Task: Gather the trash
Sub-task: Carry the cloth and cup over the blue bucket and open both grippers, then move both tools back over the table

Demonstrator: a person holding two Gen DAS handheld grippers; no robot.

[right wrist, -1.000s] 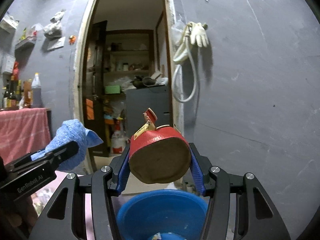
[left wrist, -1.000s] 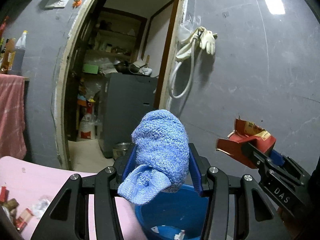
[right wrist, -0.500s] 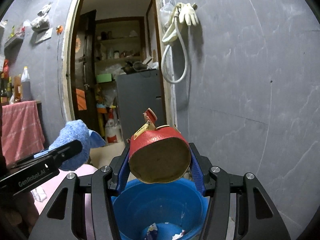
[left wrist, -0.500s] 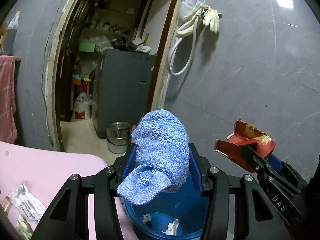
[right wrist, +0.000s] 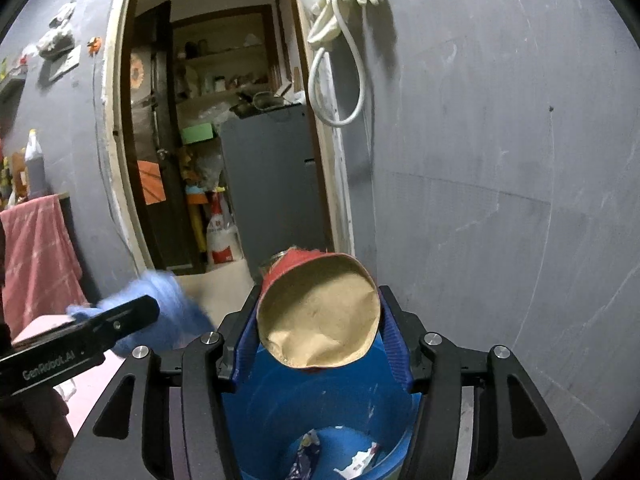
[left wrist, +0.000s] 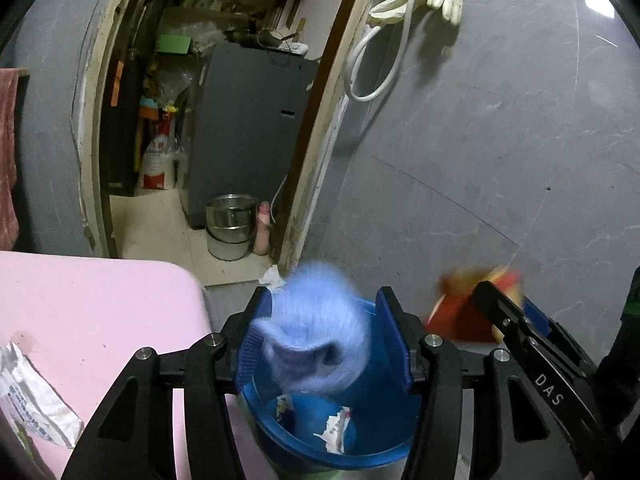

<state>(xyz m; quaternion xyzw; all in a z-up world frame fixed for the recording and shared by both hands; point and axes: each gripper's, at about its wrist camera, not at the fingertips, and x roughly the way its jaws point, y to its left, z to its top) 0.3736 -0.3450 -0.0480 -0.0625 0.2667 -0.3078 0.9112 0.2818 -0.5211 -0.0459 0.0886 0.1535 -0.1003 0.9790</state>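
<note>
Left gripper (left wrist: pixel 325 340) jaws just opening, blue cloth (left wrist: pixel 316 332) slipping free; right gripper (right wrist: pixel 318 328) jaws opening around the red carton (right wrist: pixel 320 312); blue bin (right wrist: pixel 320 420) directly below both.

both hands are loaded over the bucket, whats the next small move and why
Probably open both grippers slightly wider and let the loads drop. The blue cloth in the left gripper and the red cup in the right gripper, whose jaws have just been opening, already look loose between the pads. Both hang right above the blue bucket, which holds wrappers.
</note>
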